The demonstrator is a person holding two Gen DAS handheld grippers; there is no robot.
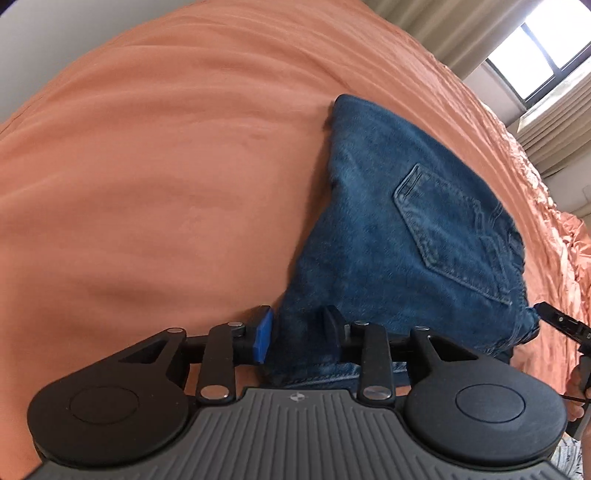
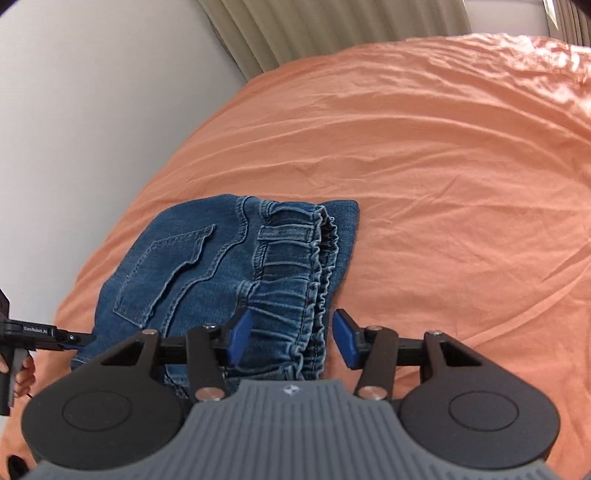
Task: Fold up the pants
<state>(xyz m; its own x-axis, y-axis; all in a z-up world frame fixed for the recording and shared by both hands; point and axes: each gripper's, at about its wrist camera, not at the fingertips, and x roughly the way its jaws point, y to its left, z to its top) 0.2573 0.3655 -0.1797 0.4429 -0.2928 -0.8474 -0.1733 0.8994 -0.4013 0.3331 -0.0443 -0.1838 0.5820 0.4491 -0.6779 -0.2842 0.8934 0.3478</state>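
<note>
Two grippers work at the near edge of a folded pair of blue jeans (image 1: 391,229) lying on an orange bed sheet (image 1: 166,166).

Left gripper (image 1: 297,338): jaws stand partly apart with denim between them. The left finger with its blue pad (image 1: 264,338) sits at the jeans' left edge; the right finger presses into the cloth. Whether the pads actually pinch the fabric cannot be told from this view. The hem of the jeans runs just under the gripper body.

Right gripper (image 2: 291,341): jaws stand wide apart, straddling the gathered elastic waistband (image 2: 295,280). The left blue pad (image 2: 240,339) touches or lies just over the denim; the right pad sits just beside the waistband edge, over bare sheet. Nothing is clamped.

Jeans position: folded into a compact stack, back pocket (image 2: 166,266) facing up, waistband on the right side of the stack, a lower layer of denim showing past it on the far right. The stack lies near the near edge of the bed, with open sheet far and right of it.

Surroundings: pale wall (image 2: 92,110) to the left, beige curtains (image 2: 314,26) at the far side, a bright window (image 1: 543,48) far right in the left wrist view.
</note>
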